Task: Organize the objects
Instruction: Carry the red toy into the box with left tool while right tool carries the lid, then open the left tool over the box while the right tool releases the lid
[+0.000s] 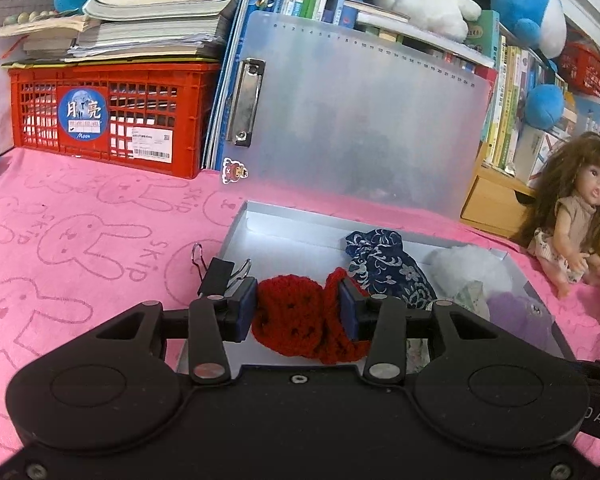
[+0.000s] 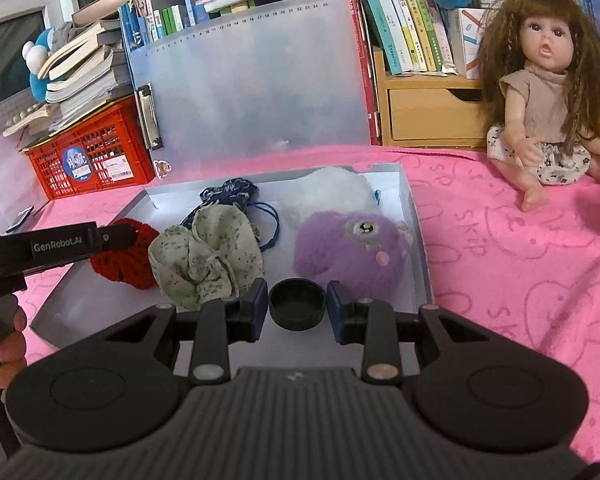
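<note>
Two grippers work over one shallow white box (image 2: 416, 216) on the pink towel (image 1: 80, 240). From the left wrist, the box's near edge is hidden behind the left gripper (image 1: 298, 312), whose pads clamp a red crocheted piece (image 1: 296, 320); a black binder clip (image 1: 218, 276) sits at ten o'clock of it, on the box's left rim. From the right wrist, left to right in the box: the red piece, partly covered by the left gripper's finger, a pale floral pouch (image 2: 208, 256), a navy patterned pouch (image 2: 228, 194) at twelve o'clock behind it, a white plush (image 2: 332, 192), a purple plush (image 2: 348, 248). The right gripper (image 2: 298, 310) seems closed on a black round cap (image 2: 298, 306), though contact is hard to judge
</note>
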`<state>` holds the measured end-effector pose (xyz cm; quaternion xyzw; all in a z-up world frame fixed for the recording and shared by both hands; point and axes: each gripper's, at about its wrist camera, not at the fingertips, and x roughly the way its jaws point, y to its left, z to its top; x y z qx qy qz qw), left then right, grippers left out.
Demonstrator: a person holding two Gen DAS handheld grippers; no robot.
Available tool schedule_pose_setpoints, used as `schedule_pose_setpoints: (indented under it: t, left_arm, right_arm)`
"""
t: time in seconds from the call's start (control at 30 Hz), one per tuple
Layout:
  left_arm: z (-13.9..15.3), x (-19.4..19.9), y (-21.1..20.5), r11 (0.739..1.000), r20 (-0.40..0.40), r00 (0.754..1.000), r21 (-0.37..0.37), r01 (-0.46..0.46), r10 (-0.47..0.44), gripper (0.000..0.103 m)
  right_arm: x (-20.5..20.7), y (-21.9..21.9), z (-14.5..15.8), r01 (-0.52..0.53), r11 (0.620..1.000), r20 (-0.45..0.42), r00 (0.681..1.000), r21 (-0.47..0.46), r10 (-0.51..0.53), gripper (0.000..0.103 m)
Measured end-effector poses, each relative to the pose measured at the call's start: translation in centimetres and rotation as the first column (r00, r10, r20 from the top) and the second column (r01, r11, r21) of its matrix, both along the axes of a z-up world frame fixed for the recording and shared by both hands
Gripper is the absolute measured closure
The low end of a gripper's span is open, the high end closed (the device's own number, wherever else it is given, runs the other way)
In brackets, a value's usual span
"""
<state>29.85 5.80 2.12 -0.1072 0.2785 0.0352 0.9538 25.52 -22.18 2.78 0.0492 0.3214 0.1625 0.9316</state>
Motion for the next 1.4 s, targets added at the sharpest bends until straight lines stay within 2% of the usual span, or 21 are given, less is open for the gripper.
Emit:
schedule_pose_setpoints:
  t: [0.13, 0.2, 0.27, 0.3, 0.33, 0.5, 0.7, 0.9, 1.2, 1.4]
  left_arm:
    - [0.1, -0.5, 0.0, 1.000, 0.011, 1.000, -0.008, 0.003, -0.003, 0.057]
    - [0.3, -0.8, 0.0, 1.000, 0.022, 1.000, 0.000, 0.008, -0.008, 0.047]
    - [0.6, -1.3, 0.0, 1.000, 0.035, 0.999, 0.010, 0.013, -0.013, 0.038]
    - [0.9, -1.5, 0.1, 1.000, 0.042, 0.999, 0.014, 0.017, -0.018, 0.035]
    - [1.1, -1.7, 0.1, 1.000, 0.048, 0.999, 0.018, 0.023, -0.024, 0.034]
    - [2.6, -3.2, 0.1, 0.998, 0.071, 0.996, 0.032, 0.060, -0.062, 0.022]
    - [3.8, -5.8, 0.2, 0.994, 0.075, 0.992, 0.043, 0.096, -0.099, 0.017]
    - [4.3, -9.1, 1.0, 0.993, 0.068, 0.991, 0.023, 0.115, -0.116, 0.014]
    - [4.7, -14.8, 3.1, 0.996, 0.106, 0.991, 0.021, 0.086, -0.087, 0.011]
    - [4.1, -18.0, 3.8, 0.996, 0.097, 0.992, 0.044, 0.078, -0.082, 0.011]
  right_arm:
    - [-0.1, 0.3, -0.3, -0.007, 1.000, -0.007, 1.000, -0.005, 0.007, 0.066]
    - [-0.2, 0.4, -0.5, -0.014, 1.000, -0.012, 1.000, -0.010, 0.014, 0.065]
    - [-0.5, 0.5, -0.6, -0.014, 1.000, -0.008, 1.000, -0.013, 0.014, 0.061]
    - [-0.5, 0.4, -0.6, -0.011, 1.000, -0.007, 1.000, -0.011, 0.011, 0.056]
    - [-0.6, 0.3, -0.5, -0.008, 1.000, -0.006, 1.000, -0.005, 0.008, 0.047]
    - [-1.4, -0.1, 0.3, -0.008, 1.000, 0.016, 1.000, 0.019, 0.008, 0.042]
    - [-3.4, -0.1, 1.3, -0.054, 0.998, 0.051, 0.997, 0.031, 0.052, 0.033]
    - [-5.8, 0.4, 2.0, -0.115, 0.993, 0.086, 0.990, 0.023, 0.113, 0.025]
    - [-8.9, 1.4, 2.6, -0.192, 0.981, 0.112, 0.976, 0.021, 0.189, 0.016]
    - [-10.6, 2.3, 2.3, -0.225, 0.974, 0.118, 0.967, -0.001, 0.224, 0.012]
